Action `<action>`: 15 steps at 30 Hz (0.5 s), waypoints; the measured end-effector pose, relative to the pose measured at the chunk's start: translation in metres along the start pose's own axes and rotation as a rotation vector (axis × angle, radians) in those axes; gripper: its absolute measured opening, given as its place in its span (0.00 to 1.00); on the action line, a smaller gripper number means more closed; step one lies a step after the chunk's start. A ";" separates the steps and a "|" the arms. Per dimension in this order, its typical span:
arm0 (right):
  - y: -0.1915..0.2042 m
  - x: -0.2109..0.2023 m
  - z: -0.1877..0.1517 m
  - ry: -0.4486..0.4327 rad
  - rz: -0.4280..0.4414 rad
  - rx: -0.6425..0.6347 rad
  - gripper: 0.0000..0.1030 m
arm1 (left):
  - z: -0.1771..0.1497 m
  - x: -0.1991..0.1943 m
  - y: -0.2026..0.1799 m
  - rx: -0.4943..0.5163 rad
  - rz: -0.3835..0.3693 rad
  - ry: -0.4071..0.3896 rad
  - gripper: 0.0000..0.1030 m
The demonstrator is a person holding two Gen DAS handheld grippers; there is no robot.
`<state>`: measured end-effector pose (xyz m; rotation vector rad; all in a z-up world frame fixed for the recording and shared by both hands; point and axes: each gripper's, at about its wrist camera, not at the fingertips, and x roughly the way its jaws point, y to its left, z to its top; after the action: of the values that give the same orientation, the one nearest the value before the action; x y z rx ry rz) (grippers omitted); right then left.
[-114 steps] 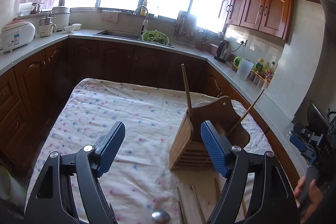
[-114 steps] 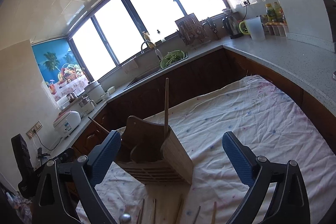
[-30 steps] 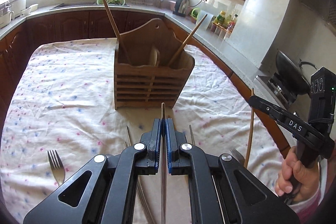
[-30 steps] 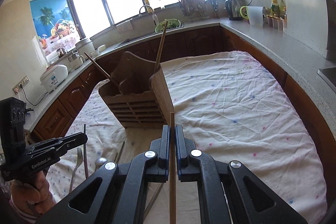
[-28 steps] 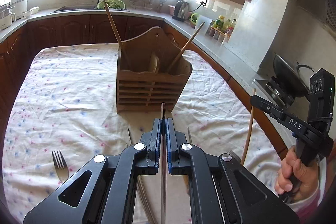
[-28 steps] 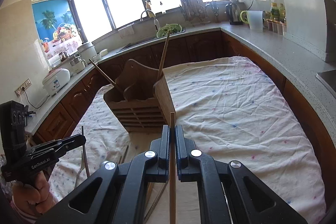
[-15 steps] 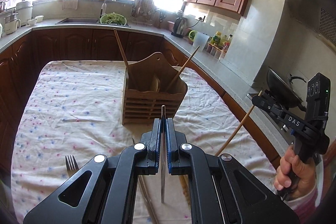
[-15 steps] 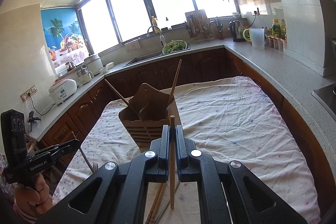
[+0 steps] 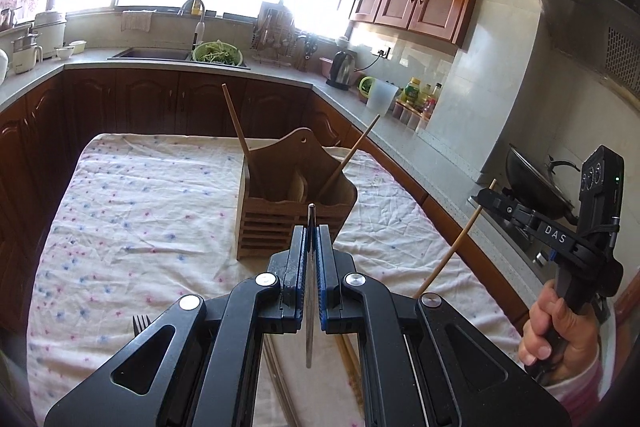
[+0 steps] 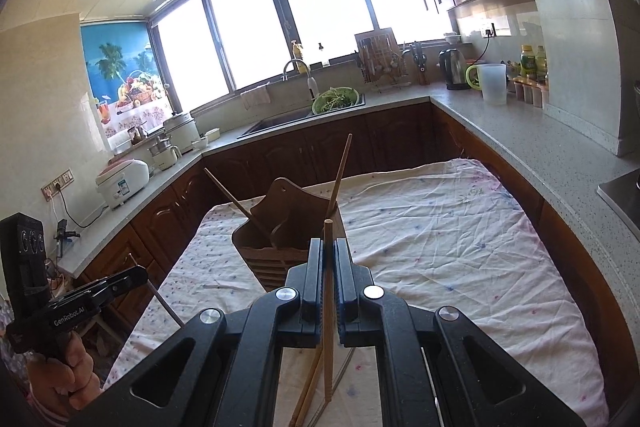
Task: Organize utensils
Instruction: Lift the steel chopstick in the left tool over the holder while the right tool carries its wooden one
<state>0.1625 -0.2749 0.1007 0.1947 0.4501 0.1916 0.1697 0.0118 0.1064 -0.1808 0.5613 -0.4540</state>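
Observation:
A wooden utensil holder [image 9: 296,215] [image 10: 286,227] stands on the cloth-covered table [image 9: 132,211], with two wooden chopsticks leaning out of it. My left gripper [image 9: 311,231] is shut on a thin metal chopstick [image 9: 309,307] and held above the cloth, short of the holder. In the right wrist view the left gripper [image 10: 136,273] shows at the lower left with the metal chopstick [image 10: 166,307] hanging from it. My right gripper [image 10: 328,245] is shut on a wooden chopstick [image 10: 327,339]. The right gripper [image 9: 482,195] and its wooden chopstick [image 9: 456,239] also show in the left wrist view.
A fork [image 9: 140,323] lies on the cloth at the near left. More chopsticks [image 10: 308,387] lie on the cloth under the grippers. Counters ring the table, with a sink [image 9: 152,54], a kettle [image 9: 344,69] and a wok [image 9: 536,183] at the right.
Both grippers, open several seconds ago, are shut on chopsticks. Over the last second both rose, lifting the chopsticks off the cloth, and the holder now sits smaller and farther in both views.

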 end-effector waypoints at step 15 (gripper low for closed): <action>0.018 0.013 0.084 -0.181 0.033 -0.005 0.05 | 0.091 -0.012 0.002 0.040 0.022 -0.207 0.04</action>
<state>0.2095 -0.2670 0.1738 0.2132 0.2664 0.2052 0.2112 0.0230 0.1872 -0.1802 0.3510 -0.4189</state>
